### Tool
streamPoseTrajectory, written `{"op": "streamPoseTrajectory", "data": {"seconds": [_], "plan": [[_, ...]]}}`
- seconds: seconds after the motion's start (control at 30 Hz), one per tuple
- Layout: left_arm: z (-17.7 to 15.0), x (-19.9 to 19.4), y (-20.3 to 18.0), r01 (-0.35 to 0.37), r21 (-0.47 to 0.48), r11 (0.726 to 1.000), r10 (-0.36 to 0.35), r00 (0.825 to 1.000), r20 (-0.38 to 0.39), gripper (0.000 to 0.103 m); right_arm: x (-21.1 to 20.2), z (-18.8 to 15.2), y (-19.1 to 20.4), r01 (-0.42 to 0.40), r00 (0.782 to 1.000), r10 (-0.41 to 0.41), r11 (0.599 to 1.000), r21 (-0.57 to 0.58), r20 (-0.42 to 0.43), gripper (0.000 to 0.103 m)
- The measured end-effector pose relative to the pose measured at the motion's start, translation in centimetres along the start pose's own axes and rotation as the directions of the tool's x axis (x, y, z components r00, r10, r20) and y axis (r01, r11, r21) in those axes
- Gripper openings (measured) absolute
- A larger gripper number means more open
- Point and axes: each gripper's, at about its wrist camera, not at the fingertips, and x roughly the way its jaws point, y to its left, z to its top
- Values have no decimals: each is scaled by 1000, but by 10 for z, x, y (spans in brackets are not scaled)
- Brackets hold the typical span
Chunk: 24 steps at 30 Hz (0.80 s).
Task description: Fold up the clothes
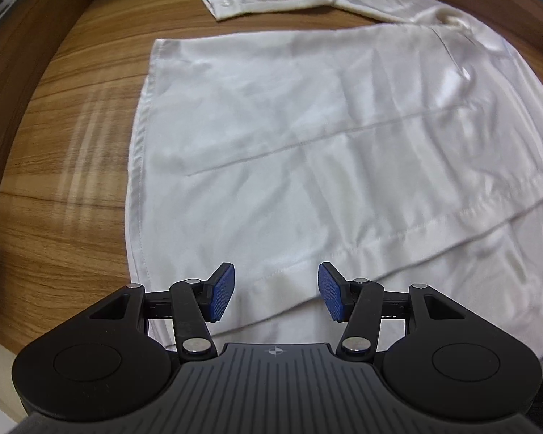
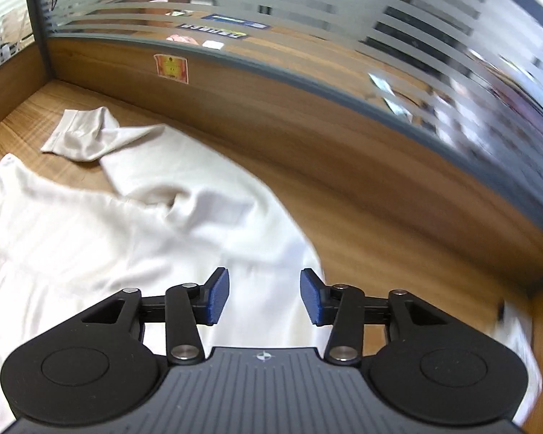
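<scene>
A white long-sleeved shirt (image 1: 307, 137) lies spread on the wooden desk (image 1: 61, 166). One sleeve with a buttoned cuff (image 1: 221, 0) stretches along the far side. A fold of cloth crosses the near part of the shirt. My left gripper (image 1: 276, 291) is open and empty, just above the shirt's near edge. In the right wrist view the same shirt (image 2: 90, 238) fills the lower left, its sleeve (image 2: 79, 133) bunched at the far end. My right gripper (image 2: 265, 296) is open and empty above the shirt's right edge.
A wooden partition (image 2: 307, 115) topped with striped frosted glass (image 2: 307, 11) bounds the desk at the back and sides. An orange sticker (image 2: 172, 68) is on the partition. Bare desk wood (image 2: 398, 253) lies right of the shirt.
</scene>
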Motion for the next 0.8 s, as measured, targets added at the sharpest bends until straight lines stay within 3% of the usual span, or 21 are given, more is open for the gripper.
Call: {"op": "streamPoseTrajectory", "data": {"seconds": [0.23,0.47,0.6,0.8], "plan": [[-27,-5,20,31,74,997,-31,1000,-5,55,-56,-103,9,81,995,-71,985,153,-73,51],[-53,-12,18,87,167,982,-81,996,-40,55,-88,-208,17,180,977,-131,931,318,-169,53],[-60,-14,7,92,164,982,-88,996,-36,55,-95,-263,15,219,967,-143,890,401,-211,53],[-66,-6,-15,99,107,989,-92,994,-63,55,-88,-308,4,245,961,-148,849,468,-234,53]]}}
